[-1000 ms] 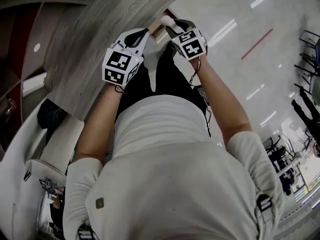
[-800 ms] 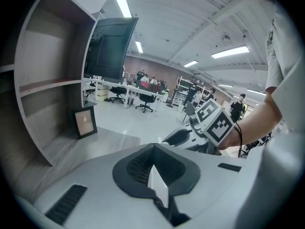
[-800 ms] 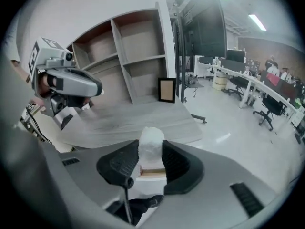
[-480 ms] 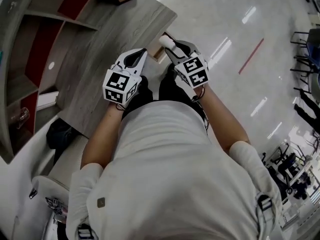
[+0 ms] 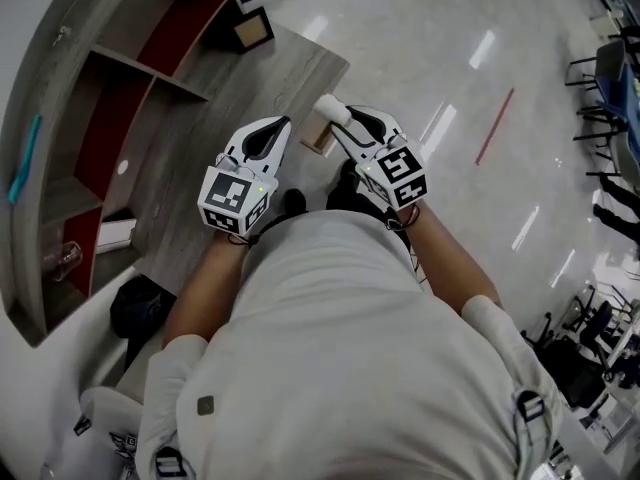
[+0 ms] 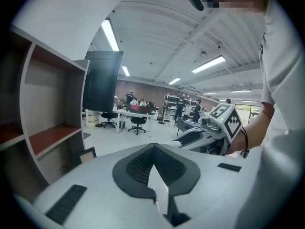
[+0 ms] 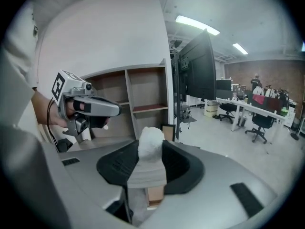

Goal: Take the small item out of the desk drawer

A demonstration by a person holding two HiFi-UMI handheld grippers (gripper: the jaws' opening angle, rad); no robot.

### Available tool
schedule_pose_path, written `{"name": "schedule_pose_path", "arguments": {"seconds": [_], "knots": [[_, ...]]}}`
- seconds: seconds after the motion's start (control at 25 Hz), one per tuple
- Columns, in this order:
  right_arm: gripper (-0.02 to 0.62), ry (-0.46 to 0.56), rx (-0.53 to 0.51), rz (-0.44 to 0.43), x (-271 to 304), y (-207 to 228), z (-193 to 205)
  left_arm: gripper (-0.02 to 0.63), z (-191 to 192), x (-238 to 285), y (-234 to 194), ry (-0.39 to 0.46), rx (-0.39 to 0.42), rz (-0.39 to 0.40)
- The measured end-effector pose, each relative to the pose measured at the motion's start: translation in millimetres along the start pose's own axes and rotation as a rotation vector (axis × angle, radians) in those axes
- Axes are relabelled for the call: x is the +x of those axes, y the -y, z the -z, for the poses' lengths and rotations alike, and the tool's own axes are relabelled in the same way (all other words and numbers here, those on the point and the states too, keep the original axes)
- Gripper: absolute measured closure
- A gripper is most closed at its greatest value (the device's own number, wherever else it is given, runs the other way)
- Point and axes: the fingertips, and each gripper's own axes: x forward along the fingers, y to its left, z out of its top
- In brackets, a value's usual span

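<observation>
Between jaws of right gripper (image 5: 345, 126): small white fuzzy rounded item (image 7: 151, 142), pinched mid-body, up by the grey wood-grain desk (image 5: 240, 78) corner.
Left gripper (image 6: 155, 175): jaws together, empty.
Handling: likely light, soft, squashable; hold mid-body, gently.

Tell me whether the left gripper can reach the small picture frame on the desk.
Probably yes: the left gripper is empty, with its jaws together, and only bare desk shows between it and the picture frame.
</observation>
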Motion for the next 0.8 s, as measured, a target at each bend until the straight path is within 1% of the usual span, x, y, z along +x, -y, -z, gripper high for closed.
{"name": "schedule_pose_path", "arguments": {"seconds": [0.2, 0.44, 0.64, 0.8], "knots": [[0.436, 0.058, 0.015, 0.042, -17, -15, -16, 0.591, -11, -17, 6, 0.031, 0.023, 0.042], [0.436, 0.090, 0.037, 0.112, -38, -36, -17, 0.591, -12, -33, 22, 0.044, 0.053, 0.123], [0.436, 0.110, 0.058, 0.165, -65, -55, -13, 0.591, -7, -46, 43, 0.040, 0.064, 0.184], [0.436, 0.123, 0.073, 0.196, -89, -62, -9, 0.591, -6, -53, 62, 0.042, 0.072, 0.216]]}}
